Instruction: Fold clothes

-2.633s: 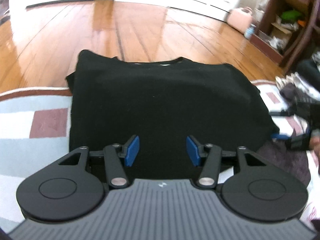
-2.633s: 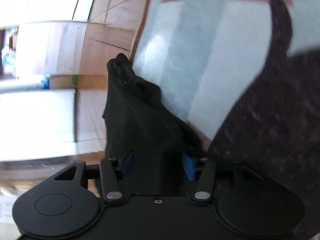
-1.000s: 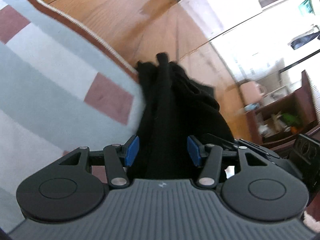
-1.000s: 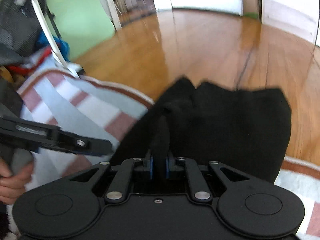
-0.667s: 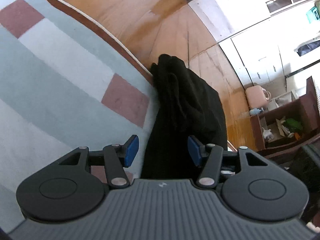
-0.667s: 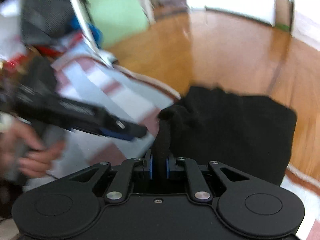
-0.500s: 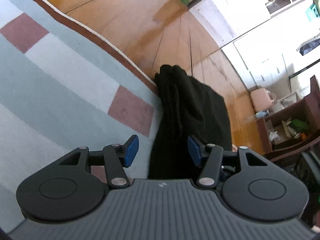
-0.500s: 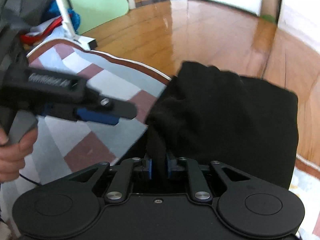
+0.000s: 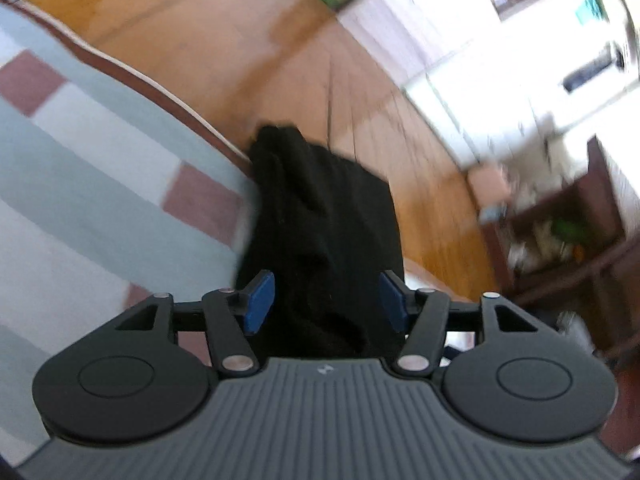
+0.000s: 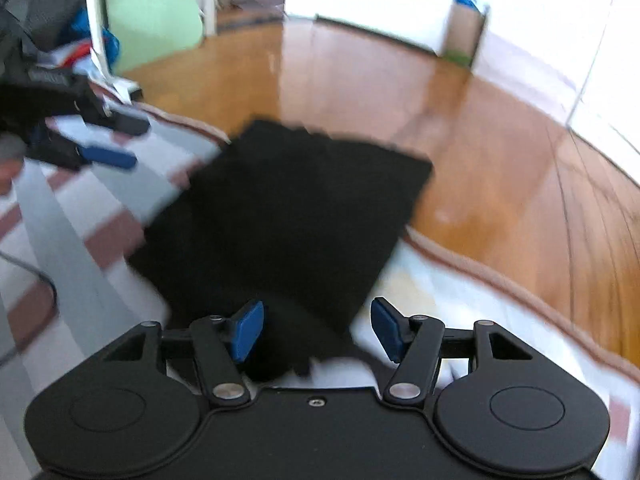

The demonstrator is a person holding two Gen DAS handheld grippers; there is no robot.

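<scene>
A folded black garment lies flat, partly on the striped rug and partly on the wooden floor. My right gripper is open just above its near edge, holding nothing. In the left wrist view the same garment lies ahead between the open blue pads of my left gripper, which is empty. The left gripper also shows in the right wrist view, at the far left above the rug.
The rug's brown border curves along the wooden floor. A dark wooden shelf unit with clutter stands at the right. A pile of clothes and a white pole stand at the far left.
My right gripper has opened and let go of the garment, which now lies flat and folded. My left gripper has stayed open and drawn off to the left.
</scene>
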